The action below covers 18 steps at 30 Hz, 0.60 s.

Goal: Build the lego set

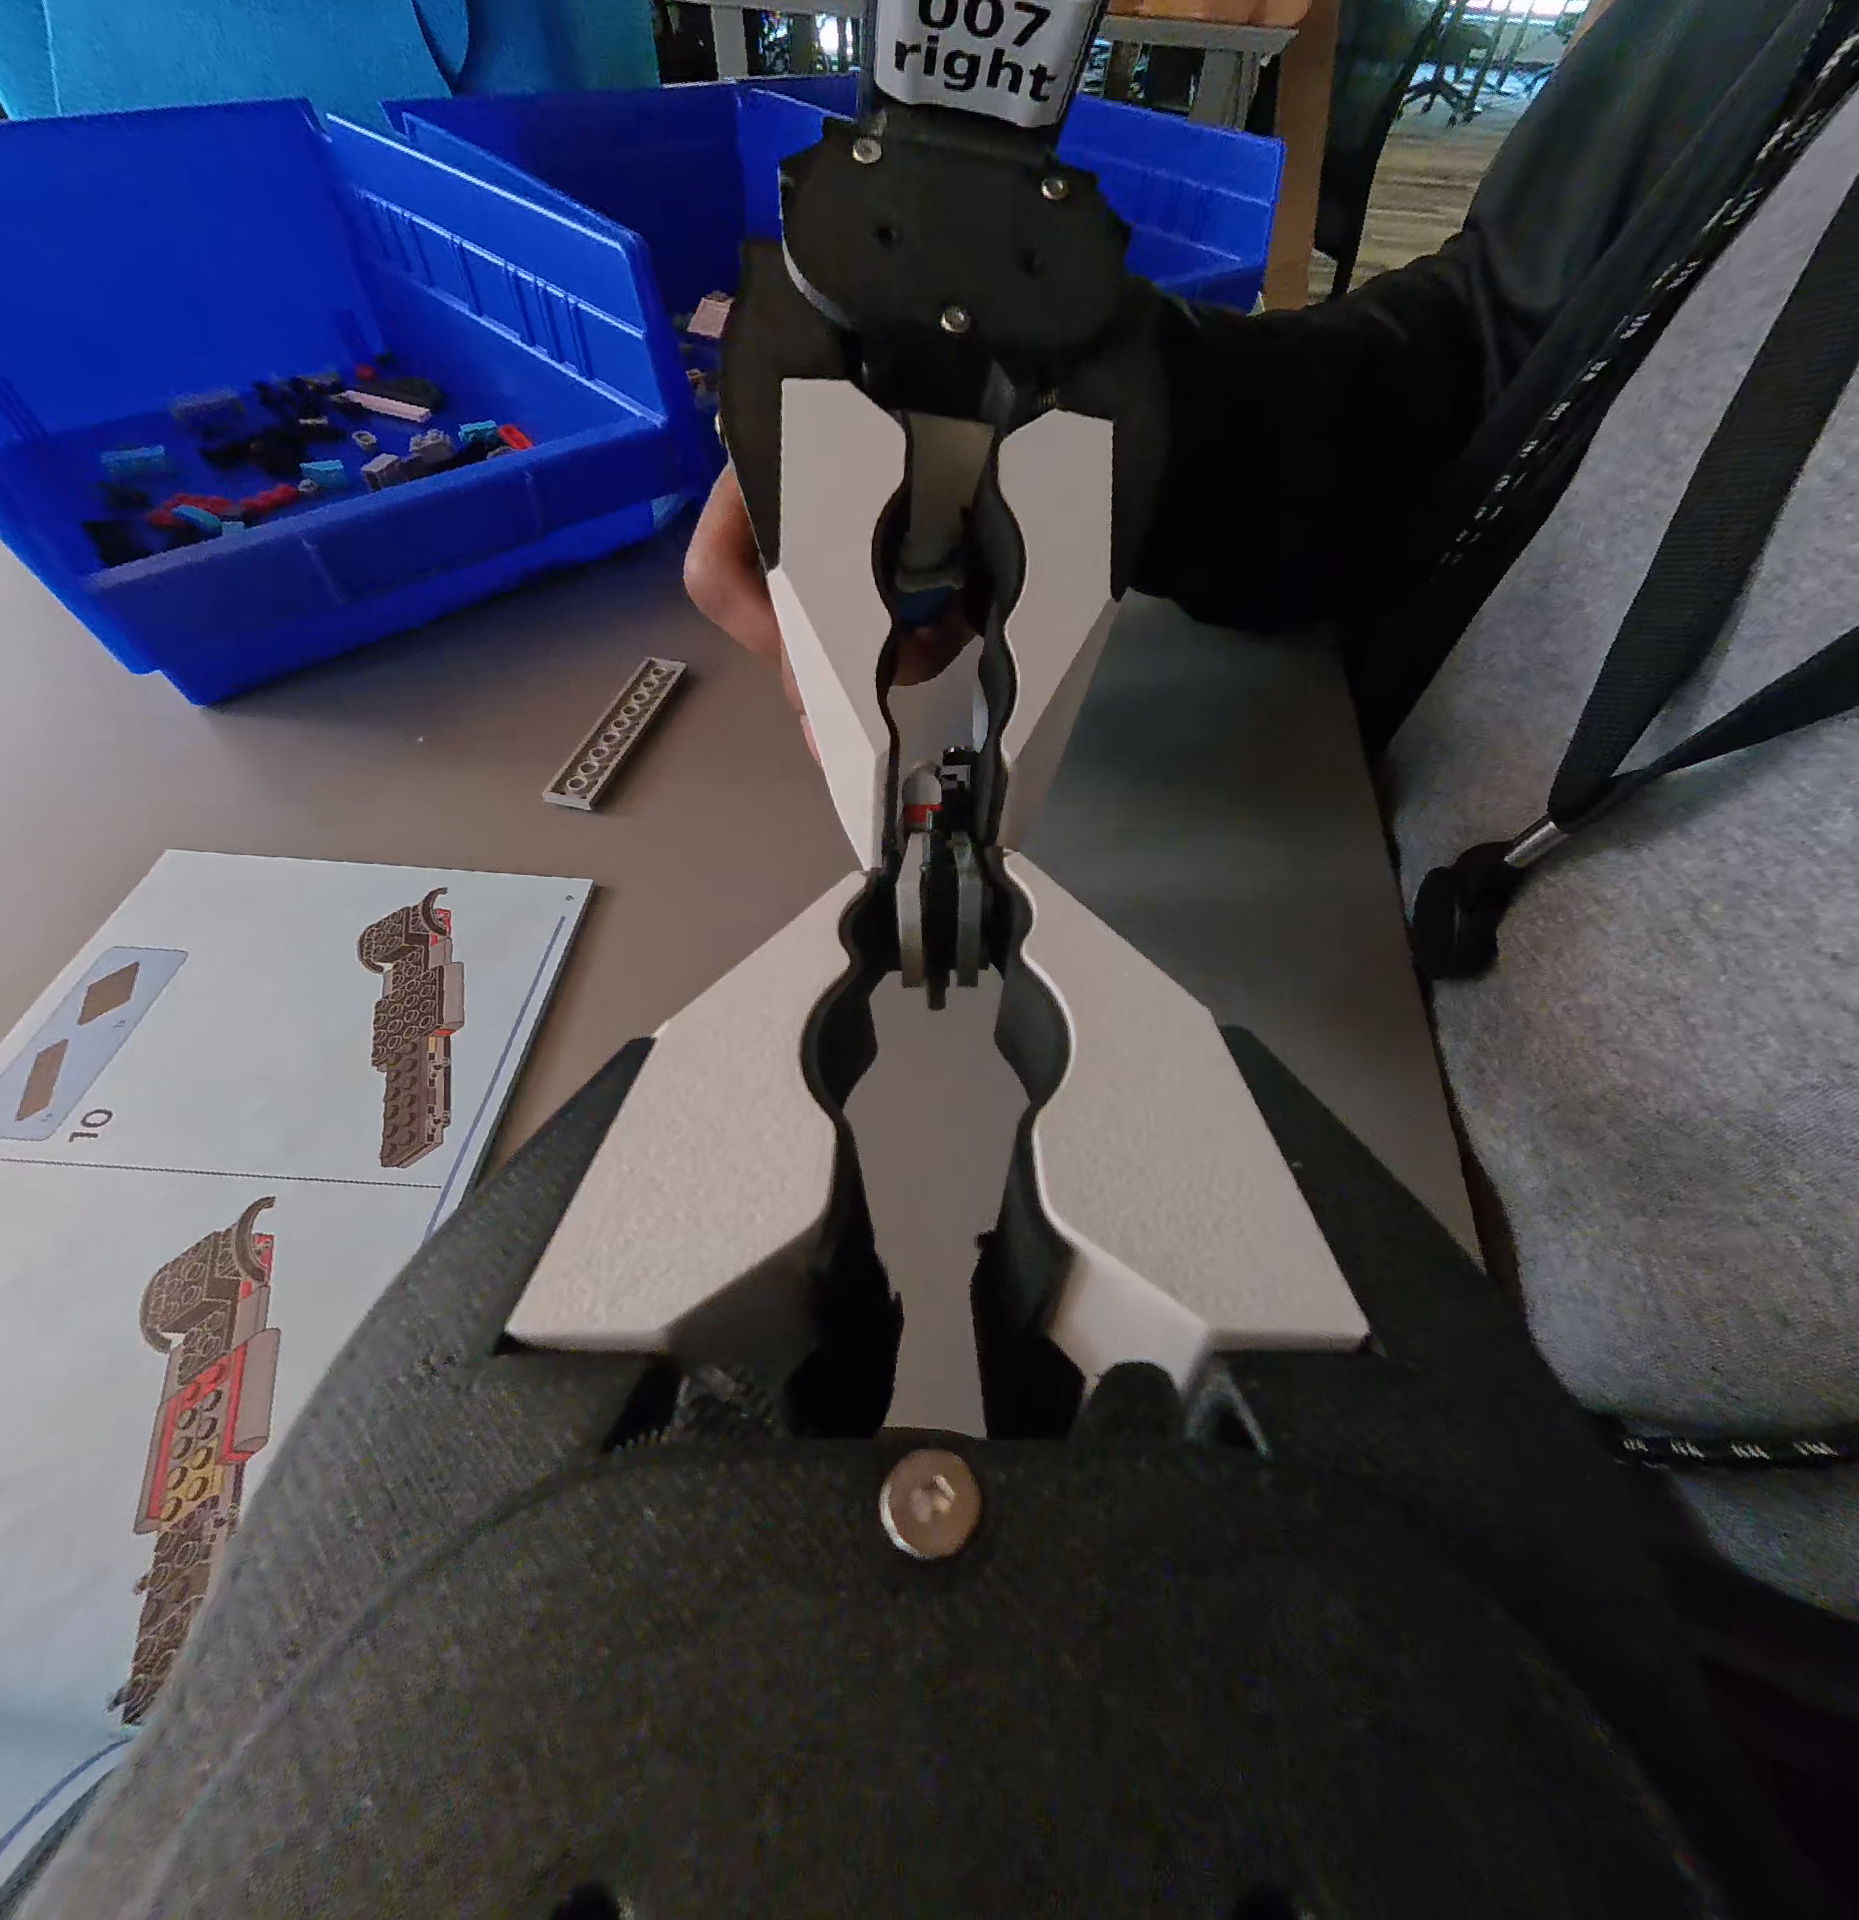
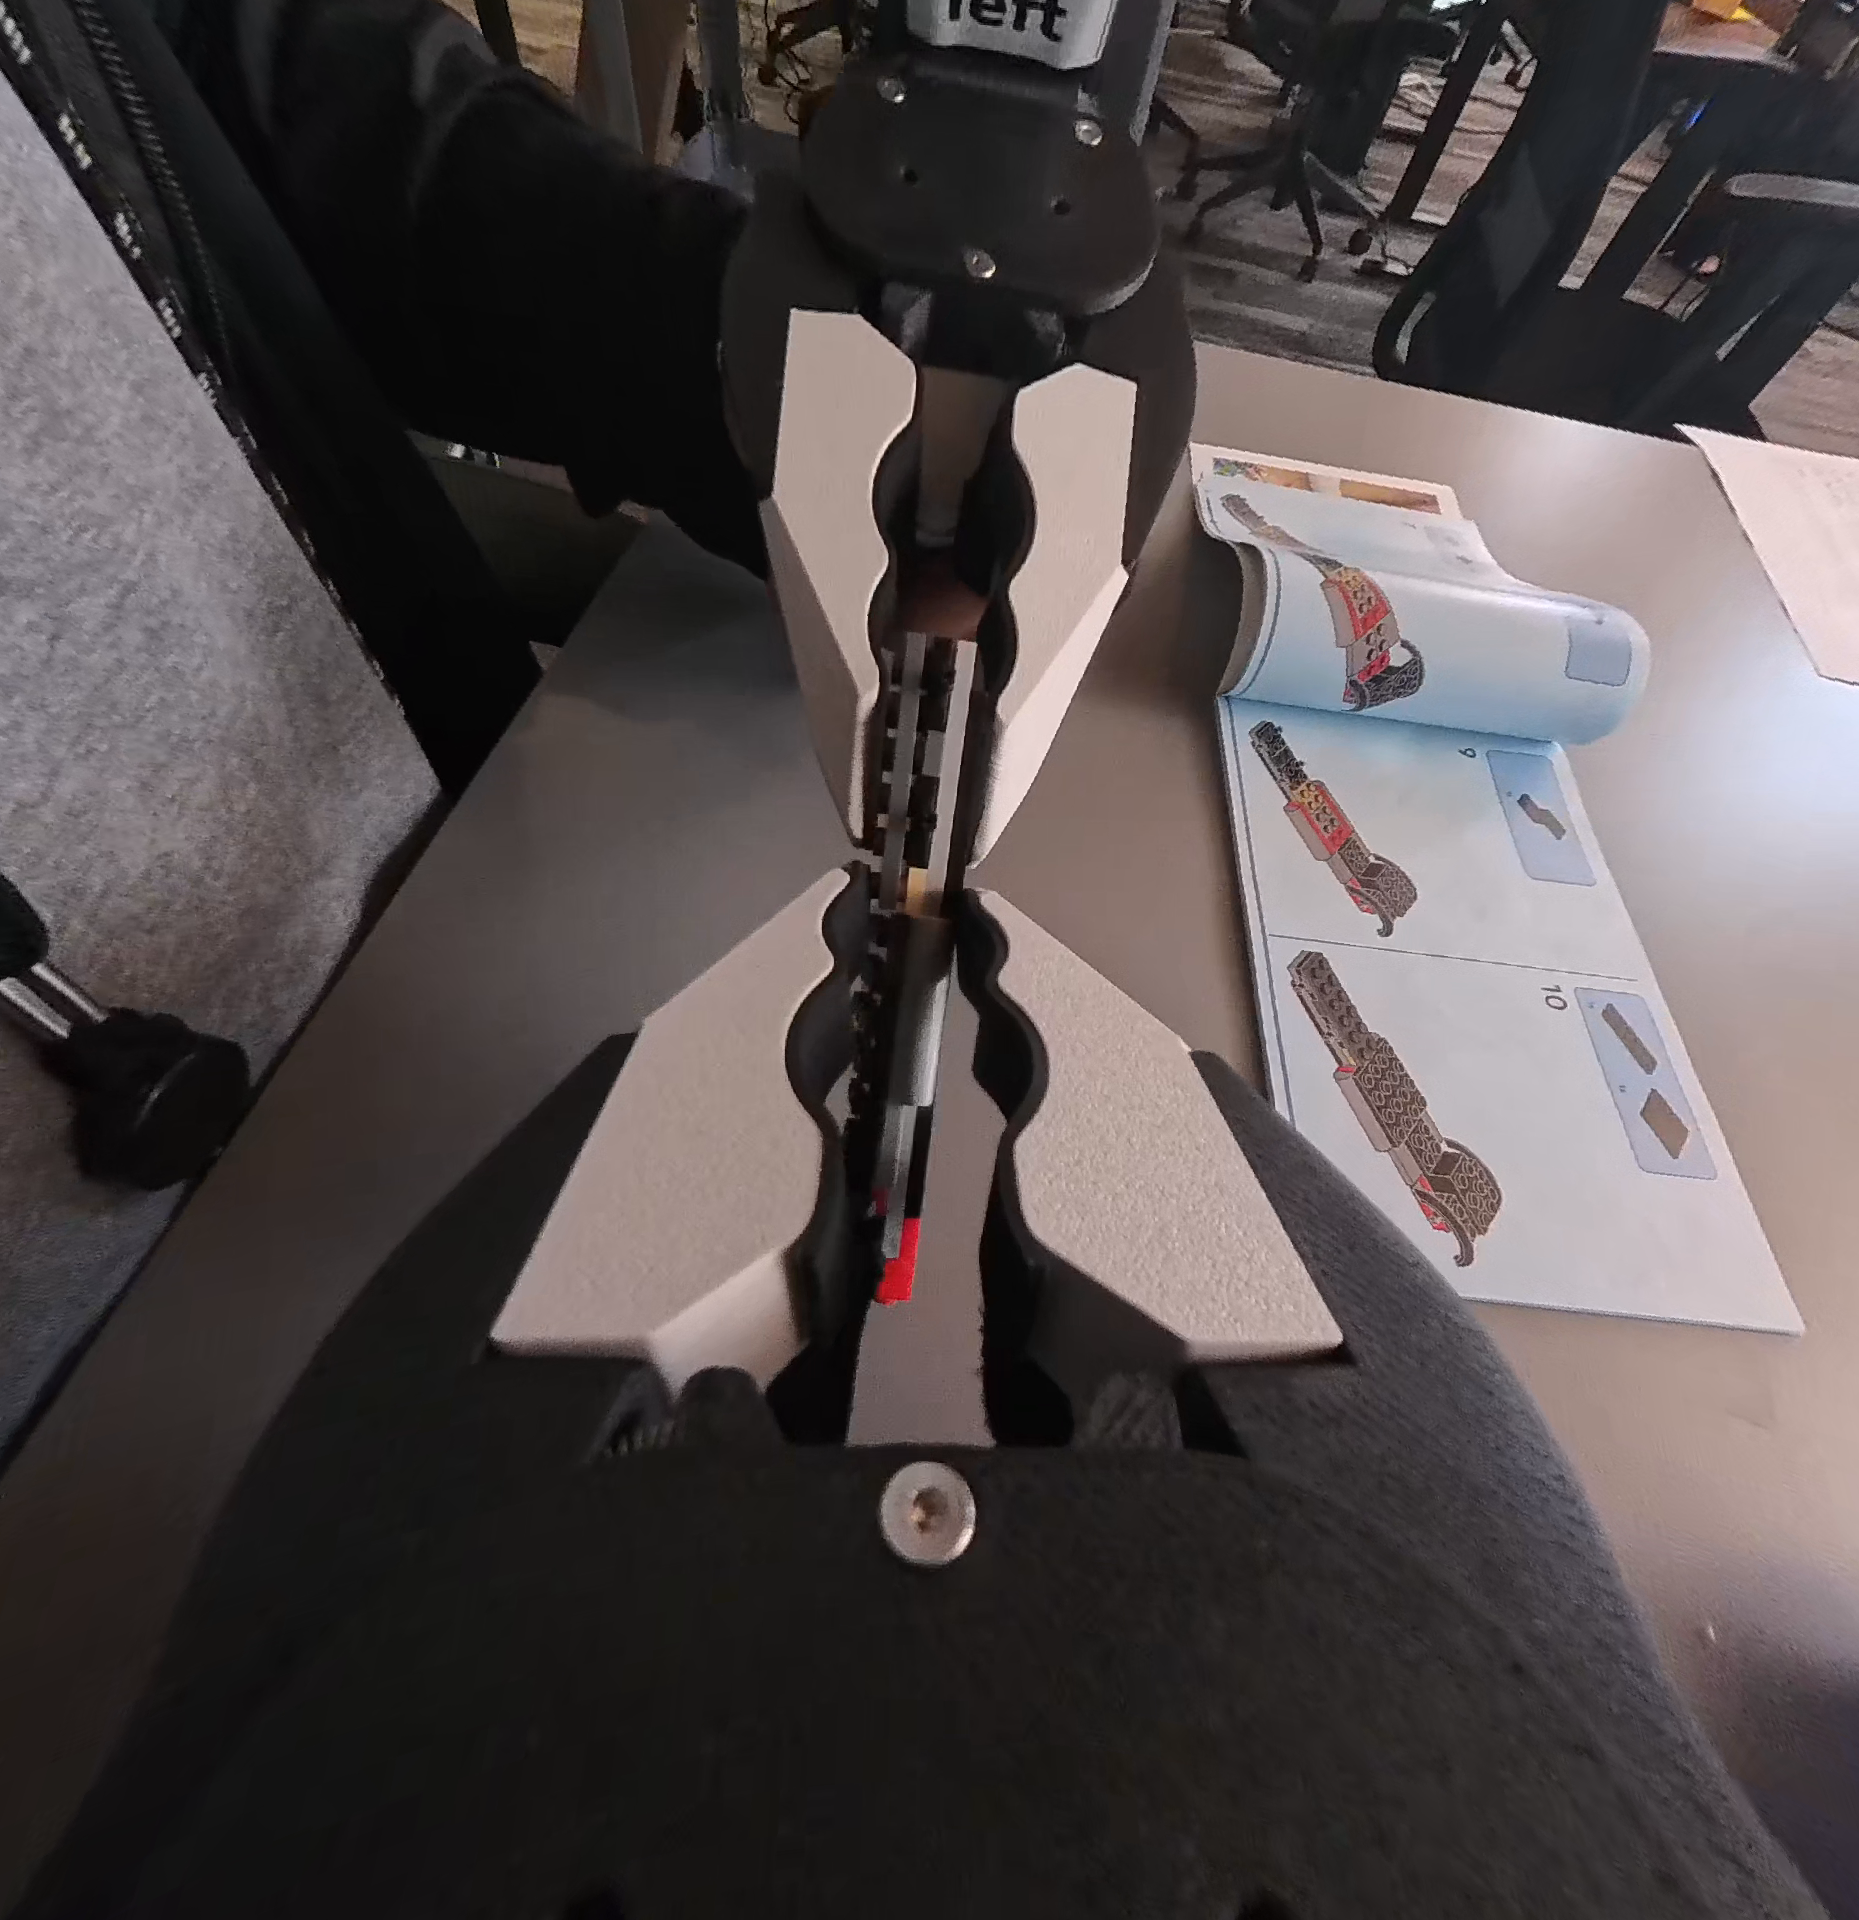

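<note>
the two grippers are being held tip to tip above the grey table [image 2: 613, 748], facing one another; a long, thin lego assembly [image 2: 909, 1049] of grey, black and red pieces is being pinched edge-on between them, clear of the tabletop; the right gripper [image 2: 909, 914] is being pressed closed on the near length of the assembly, and the left gripper [image 1: 940, 914] is being closed on its far end, where grey plates and a small rounded piece are seen in the left wrist view; an instruction booklet [image 2: 1444, 935] is being kept open on the table beside the work, with pages showing the long model part-built; a loose grey plate [image 1: 615, 730] is lying on the table near the blue bin [image 1: 312, 416], in which small mixed pieces are being kept; the step in hand is judged to be the joining or pressing together of layers of the long body, with both ends being braced; the next move is judged to call for one grip being released, so that the loose plate or a piece from the bin can be fetched, while the assembly is being held level by the other; care is being asked for, since a thin stack may be bent or split apart under a twist.
</note>
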Each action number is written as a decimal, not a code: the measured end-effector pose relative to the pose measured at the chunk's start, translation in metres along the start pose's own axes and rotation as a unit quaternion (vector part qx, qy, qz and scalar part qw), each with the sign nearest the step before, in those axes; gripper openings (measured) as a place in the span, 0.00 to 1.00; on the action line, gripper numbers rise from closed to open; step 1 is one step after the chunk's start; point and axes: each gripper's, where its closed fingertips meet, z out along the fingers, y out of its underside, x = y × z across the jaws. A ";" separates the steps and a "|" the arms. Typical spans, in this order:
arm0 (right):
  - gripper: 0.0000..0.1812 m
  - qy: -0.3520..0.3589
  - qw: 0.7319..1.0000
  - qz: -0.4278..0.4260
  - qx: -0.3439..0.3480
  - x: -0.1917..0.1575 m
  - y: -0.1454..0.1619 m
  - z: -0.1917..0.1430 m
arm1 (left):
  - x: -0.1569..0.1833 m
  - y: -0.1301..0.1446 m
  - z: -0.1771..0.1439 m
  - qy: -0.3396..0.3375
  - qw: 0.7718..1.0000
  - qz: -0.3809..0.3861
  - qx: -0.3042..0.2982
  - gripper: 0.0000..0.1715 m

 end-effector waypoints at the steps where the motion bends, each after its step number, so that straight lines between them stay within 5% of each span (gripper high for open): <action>1: 0.11 -0.001 1.000 0.000 0.000 0.000 0.000 0.000 | 0.000 0.000 0.000 0.000 1.000 0.001 0.000 0.10; 10: 0.11 0.016 1.000 -0.002 0.002 0.006 0.003 0.001 | -0.005 0.001 0.001 -0.001 0.999 -0.049 0.012 0.11; 18: 0.11 0.058 0.994 0.018 0.090 0.021 -0.016 -0.013 | -0.015 -0.038 -0.024 0.007 0.971 -0.132 0.201 0.17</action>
